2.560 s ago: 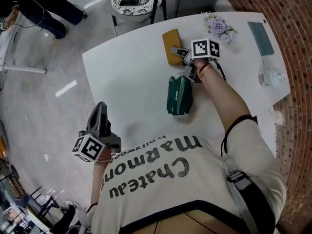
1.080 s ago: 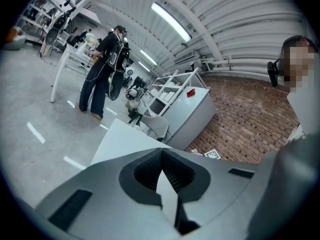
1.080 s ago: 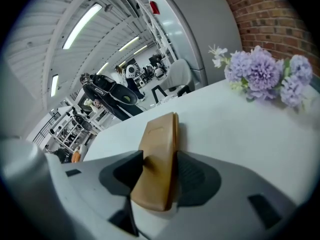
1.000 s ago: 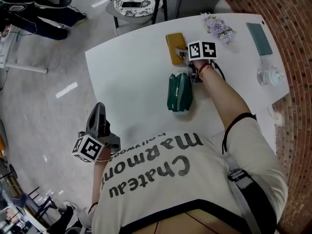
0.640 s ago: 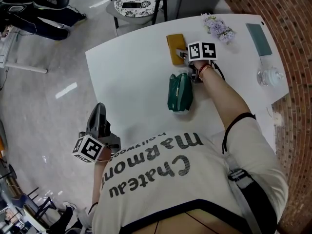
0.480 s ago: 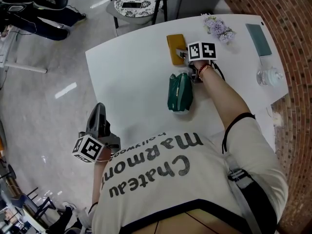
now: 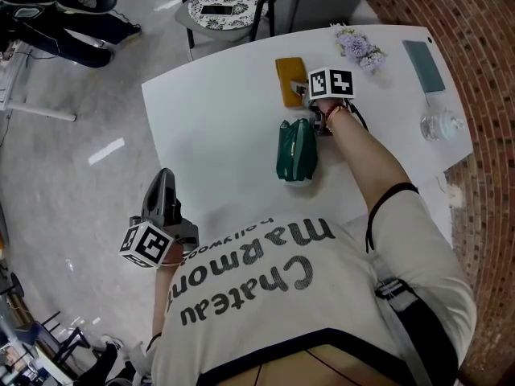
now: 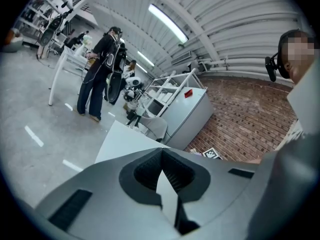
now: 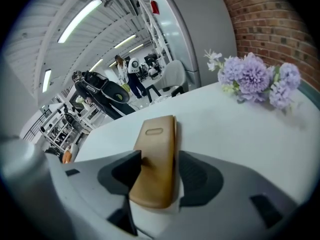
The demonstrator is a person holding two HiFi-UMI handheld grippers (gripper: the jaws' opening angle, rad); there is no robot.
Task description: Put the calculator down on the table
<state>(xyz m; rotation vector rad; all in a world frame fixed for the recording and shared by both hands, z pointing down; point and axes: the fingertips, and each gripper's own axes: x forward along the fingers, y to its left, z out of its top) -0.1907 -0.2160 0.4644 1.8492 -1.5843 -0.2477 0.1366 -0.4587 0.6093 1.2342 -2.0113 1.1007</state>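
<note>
**Friend:** Where is the calculator?

**Me:** The flat tan calculator [image 9: 156, 159] lies on the big white table [image 7: 209, 135], with its long side pointing away from me. It looks to be down flat, so I think the table holds it up now, not me.

**Friend:** So is your claw holding it?

**Me:** No. My right claw [image 7: 303, 92] has just been opening, and its jaws stand wide. The calculator sits between them. One jaw is right at its side, and there is a gap at the other side. I open wide so the calculator does not get dragged when I pull away.

**Friend:** Why is the claw tipped down?

**Me:** So the tips get low to the table and the calculator does not drop far.

**Friend:** What is next to it?

**Me:** A dark green soft pouch [image 7: 295, 153] lies just beside my wrist, nearer to me. Some purple flowers [image 7: 360, 45] lie farther off, near the table's far edge. I think I should pull straight back and up so I bump neither one.

**Friend:** And your other claw?

**Me:** My left claw [image 7: 164, 182] hangs off the side of the table, well apart from all that. Its jaws are closed with nothing in them. This job needs only one claw, so that one is out of the way.
</note>
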